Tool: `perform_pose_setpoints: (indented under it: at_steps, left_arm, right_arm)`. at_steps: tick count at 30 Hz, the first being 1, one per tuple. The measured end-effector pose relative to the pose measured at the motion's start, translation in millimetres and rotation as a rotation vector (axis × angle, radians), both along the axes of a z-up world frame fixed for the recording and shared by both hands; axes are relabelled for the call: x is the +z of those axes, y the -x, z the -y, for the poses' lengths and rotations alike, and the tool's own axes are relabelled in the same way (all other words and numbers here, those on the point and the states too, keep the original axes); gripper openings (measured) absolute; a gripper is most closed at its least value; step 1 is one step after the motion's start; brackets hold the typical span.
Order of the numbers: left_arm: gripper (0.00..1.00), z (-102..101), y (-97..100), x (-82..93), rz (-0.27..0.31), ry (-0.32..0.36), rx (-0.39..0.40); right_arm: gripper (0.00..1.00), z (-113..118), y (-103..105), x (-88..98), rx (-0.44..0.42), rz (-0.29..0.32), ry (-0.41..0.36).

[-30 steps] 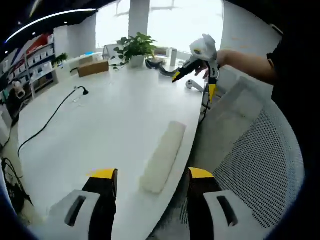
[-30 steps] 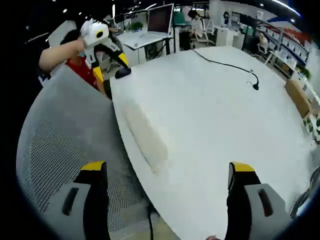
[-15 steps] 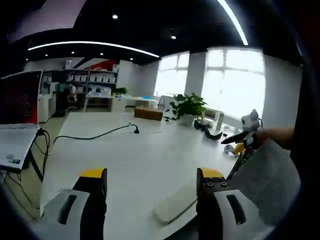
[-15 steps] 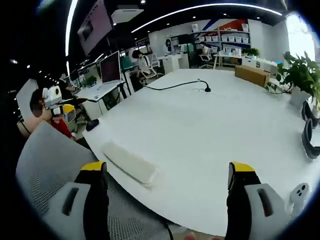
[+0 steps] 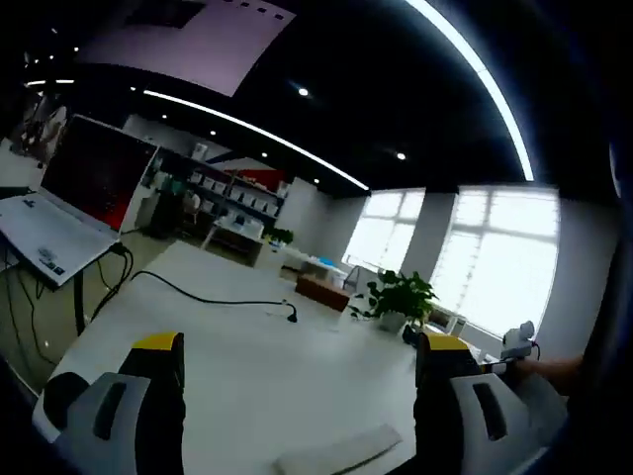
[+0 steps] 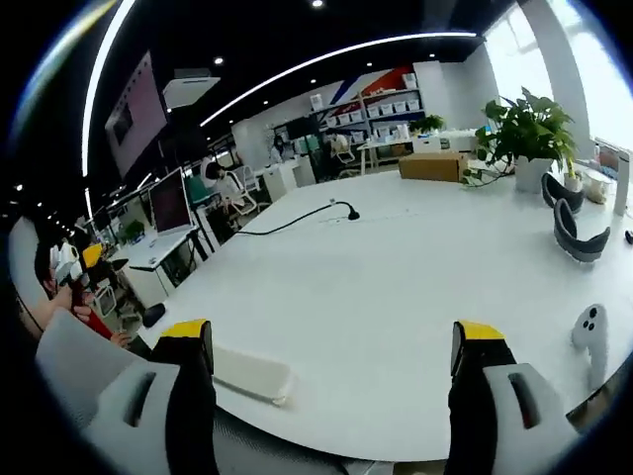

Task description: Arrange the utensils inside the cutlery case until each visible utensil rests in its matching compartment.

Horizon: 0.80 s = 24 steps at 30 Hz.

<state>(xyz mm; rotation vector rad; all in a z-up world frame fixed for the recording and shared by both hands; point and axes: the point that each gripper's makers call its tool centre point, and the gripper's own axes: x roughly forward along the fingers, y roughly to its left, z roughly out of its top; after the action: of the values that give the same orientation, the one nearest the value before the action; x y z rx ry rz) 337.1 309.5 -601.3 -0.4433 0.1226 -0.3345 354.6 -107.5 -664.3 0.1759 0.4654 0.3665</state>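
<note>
A pale oblong cutlery case [image 5: 336, 457] lies at the near edge of the white table [image 5: 247, 356], low between my left gripper's [image 5: 300, 344] open jaws, which hold nothing. In the right gripper view the same case [image 6: 250, 374] lies by the left jaw at the table [image 6: 396, 297] edge, closed as far as I can tell. My right gripper [image 6: 331, 332] is open and empty above the table. The other gripper [image 5: 519, 341] shows at the far right, held by a hand; the left one [image 6: 69, 265] shows at the far left.
A potted plant [image 6: 524, 129], a cardboard box [image 6: 435, 166], dark headsets [image 6: 574, 233] and a white controller [image 6: 588, 327] sit on the table's right side. A black cable [image 6: 297, 218] crosses the middle. A mesh chair back [image 6: 69, 361] stands beside the case. A laptop [image 5: 45, 233] sits left.
Both views have tilted upward, so the case has dropped to the bottom of each picture and more ceiling shows. The case itself has not moved. Both grippers stay open.
</note>
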Motion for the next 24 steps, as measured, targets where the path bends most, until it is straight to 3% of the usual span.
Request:
perform_pose_setpoints:
  at_steps: [2, 11, 16, 24]
  left_arm:
    - [1.0, 0, -0.8, -2.0, 0.012, -0.017, -0.001]
    - [1.0, 16, 1.8, -8.8, -0.021, -0.109, -0.053]
    - [1.0, 22, 3.9, -12.7, -0.045, -0.118, -0.074]
    - [1.0, 28, 7.0, -14.5, -0.058, -0.146, -0.105]
  right_arm:
    - [1.0, 2, -1, -2.1, 0.001, 0.0, 0.045]
    - [1.0, -13, 5, -9.7, 0.154, 0.001, 0.24]
    - [1.0, -17, 9, -13.9, 0.2, -0.01, 0.294]
    - [1.0, -16, 10, -18.3, 0.206, -0.029, 0.308]
